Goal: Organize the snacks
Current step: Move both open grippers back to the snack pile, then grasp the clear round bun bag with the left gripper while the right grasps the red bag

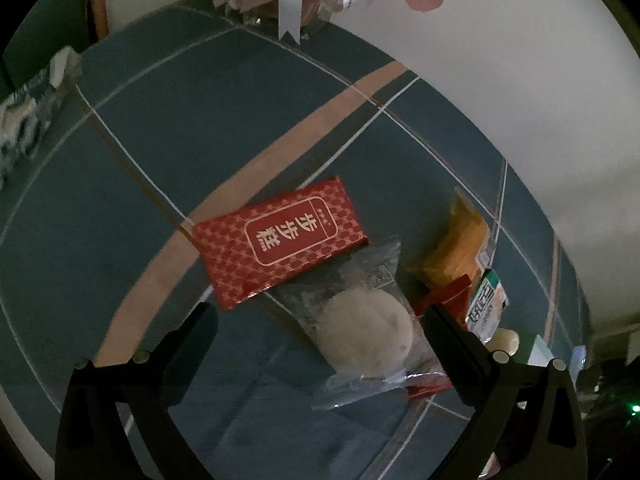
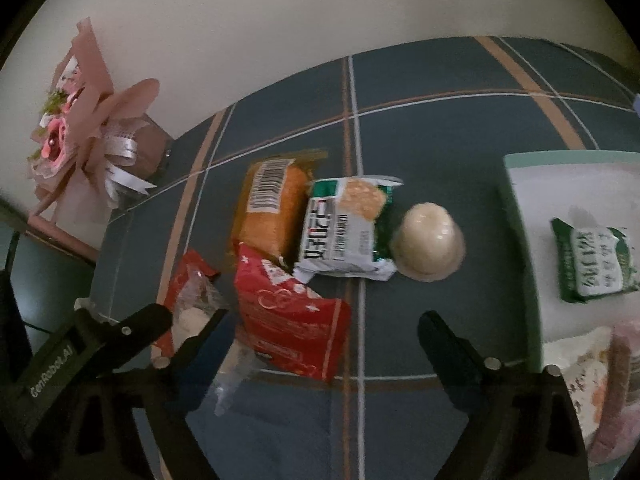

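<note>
Several wrapped snacks [image 2: 343, 229] clustered on plaid cloth [image 2: 440, 128].

both grippers [image 1: 320, 320] [image 2: 320, 324] agape, angled downward

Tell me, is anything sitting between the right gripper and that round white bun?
Nothing visible does. The right gripper is open above bare tablecloth, and the round white bun lies just beyond its fingers. The green and white packet only sits beside it, touching its left edge.

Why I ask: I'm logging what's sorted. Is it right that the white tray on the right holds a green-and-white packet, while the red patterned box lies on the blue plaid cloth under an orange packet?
Not quite. The left wrist view shows the red patterned box under a clear-wrapped round pastry, not the orange packet, which lies apart. The rest stands: the tray holds the green-and-white packet.
</note>
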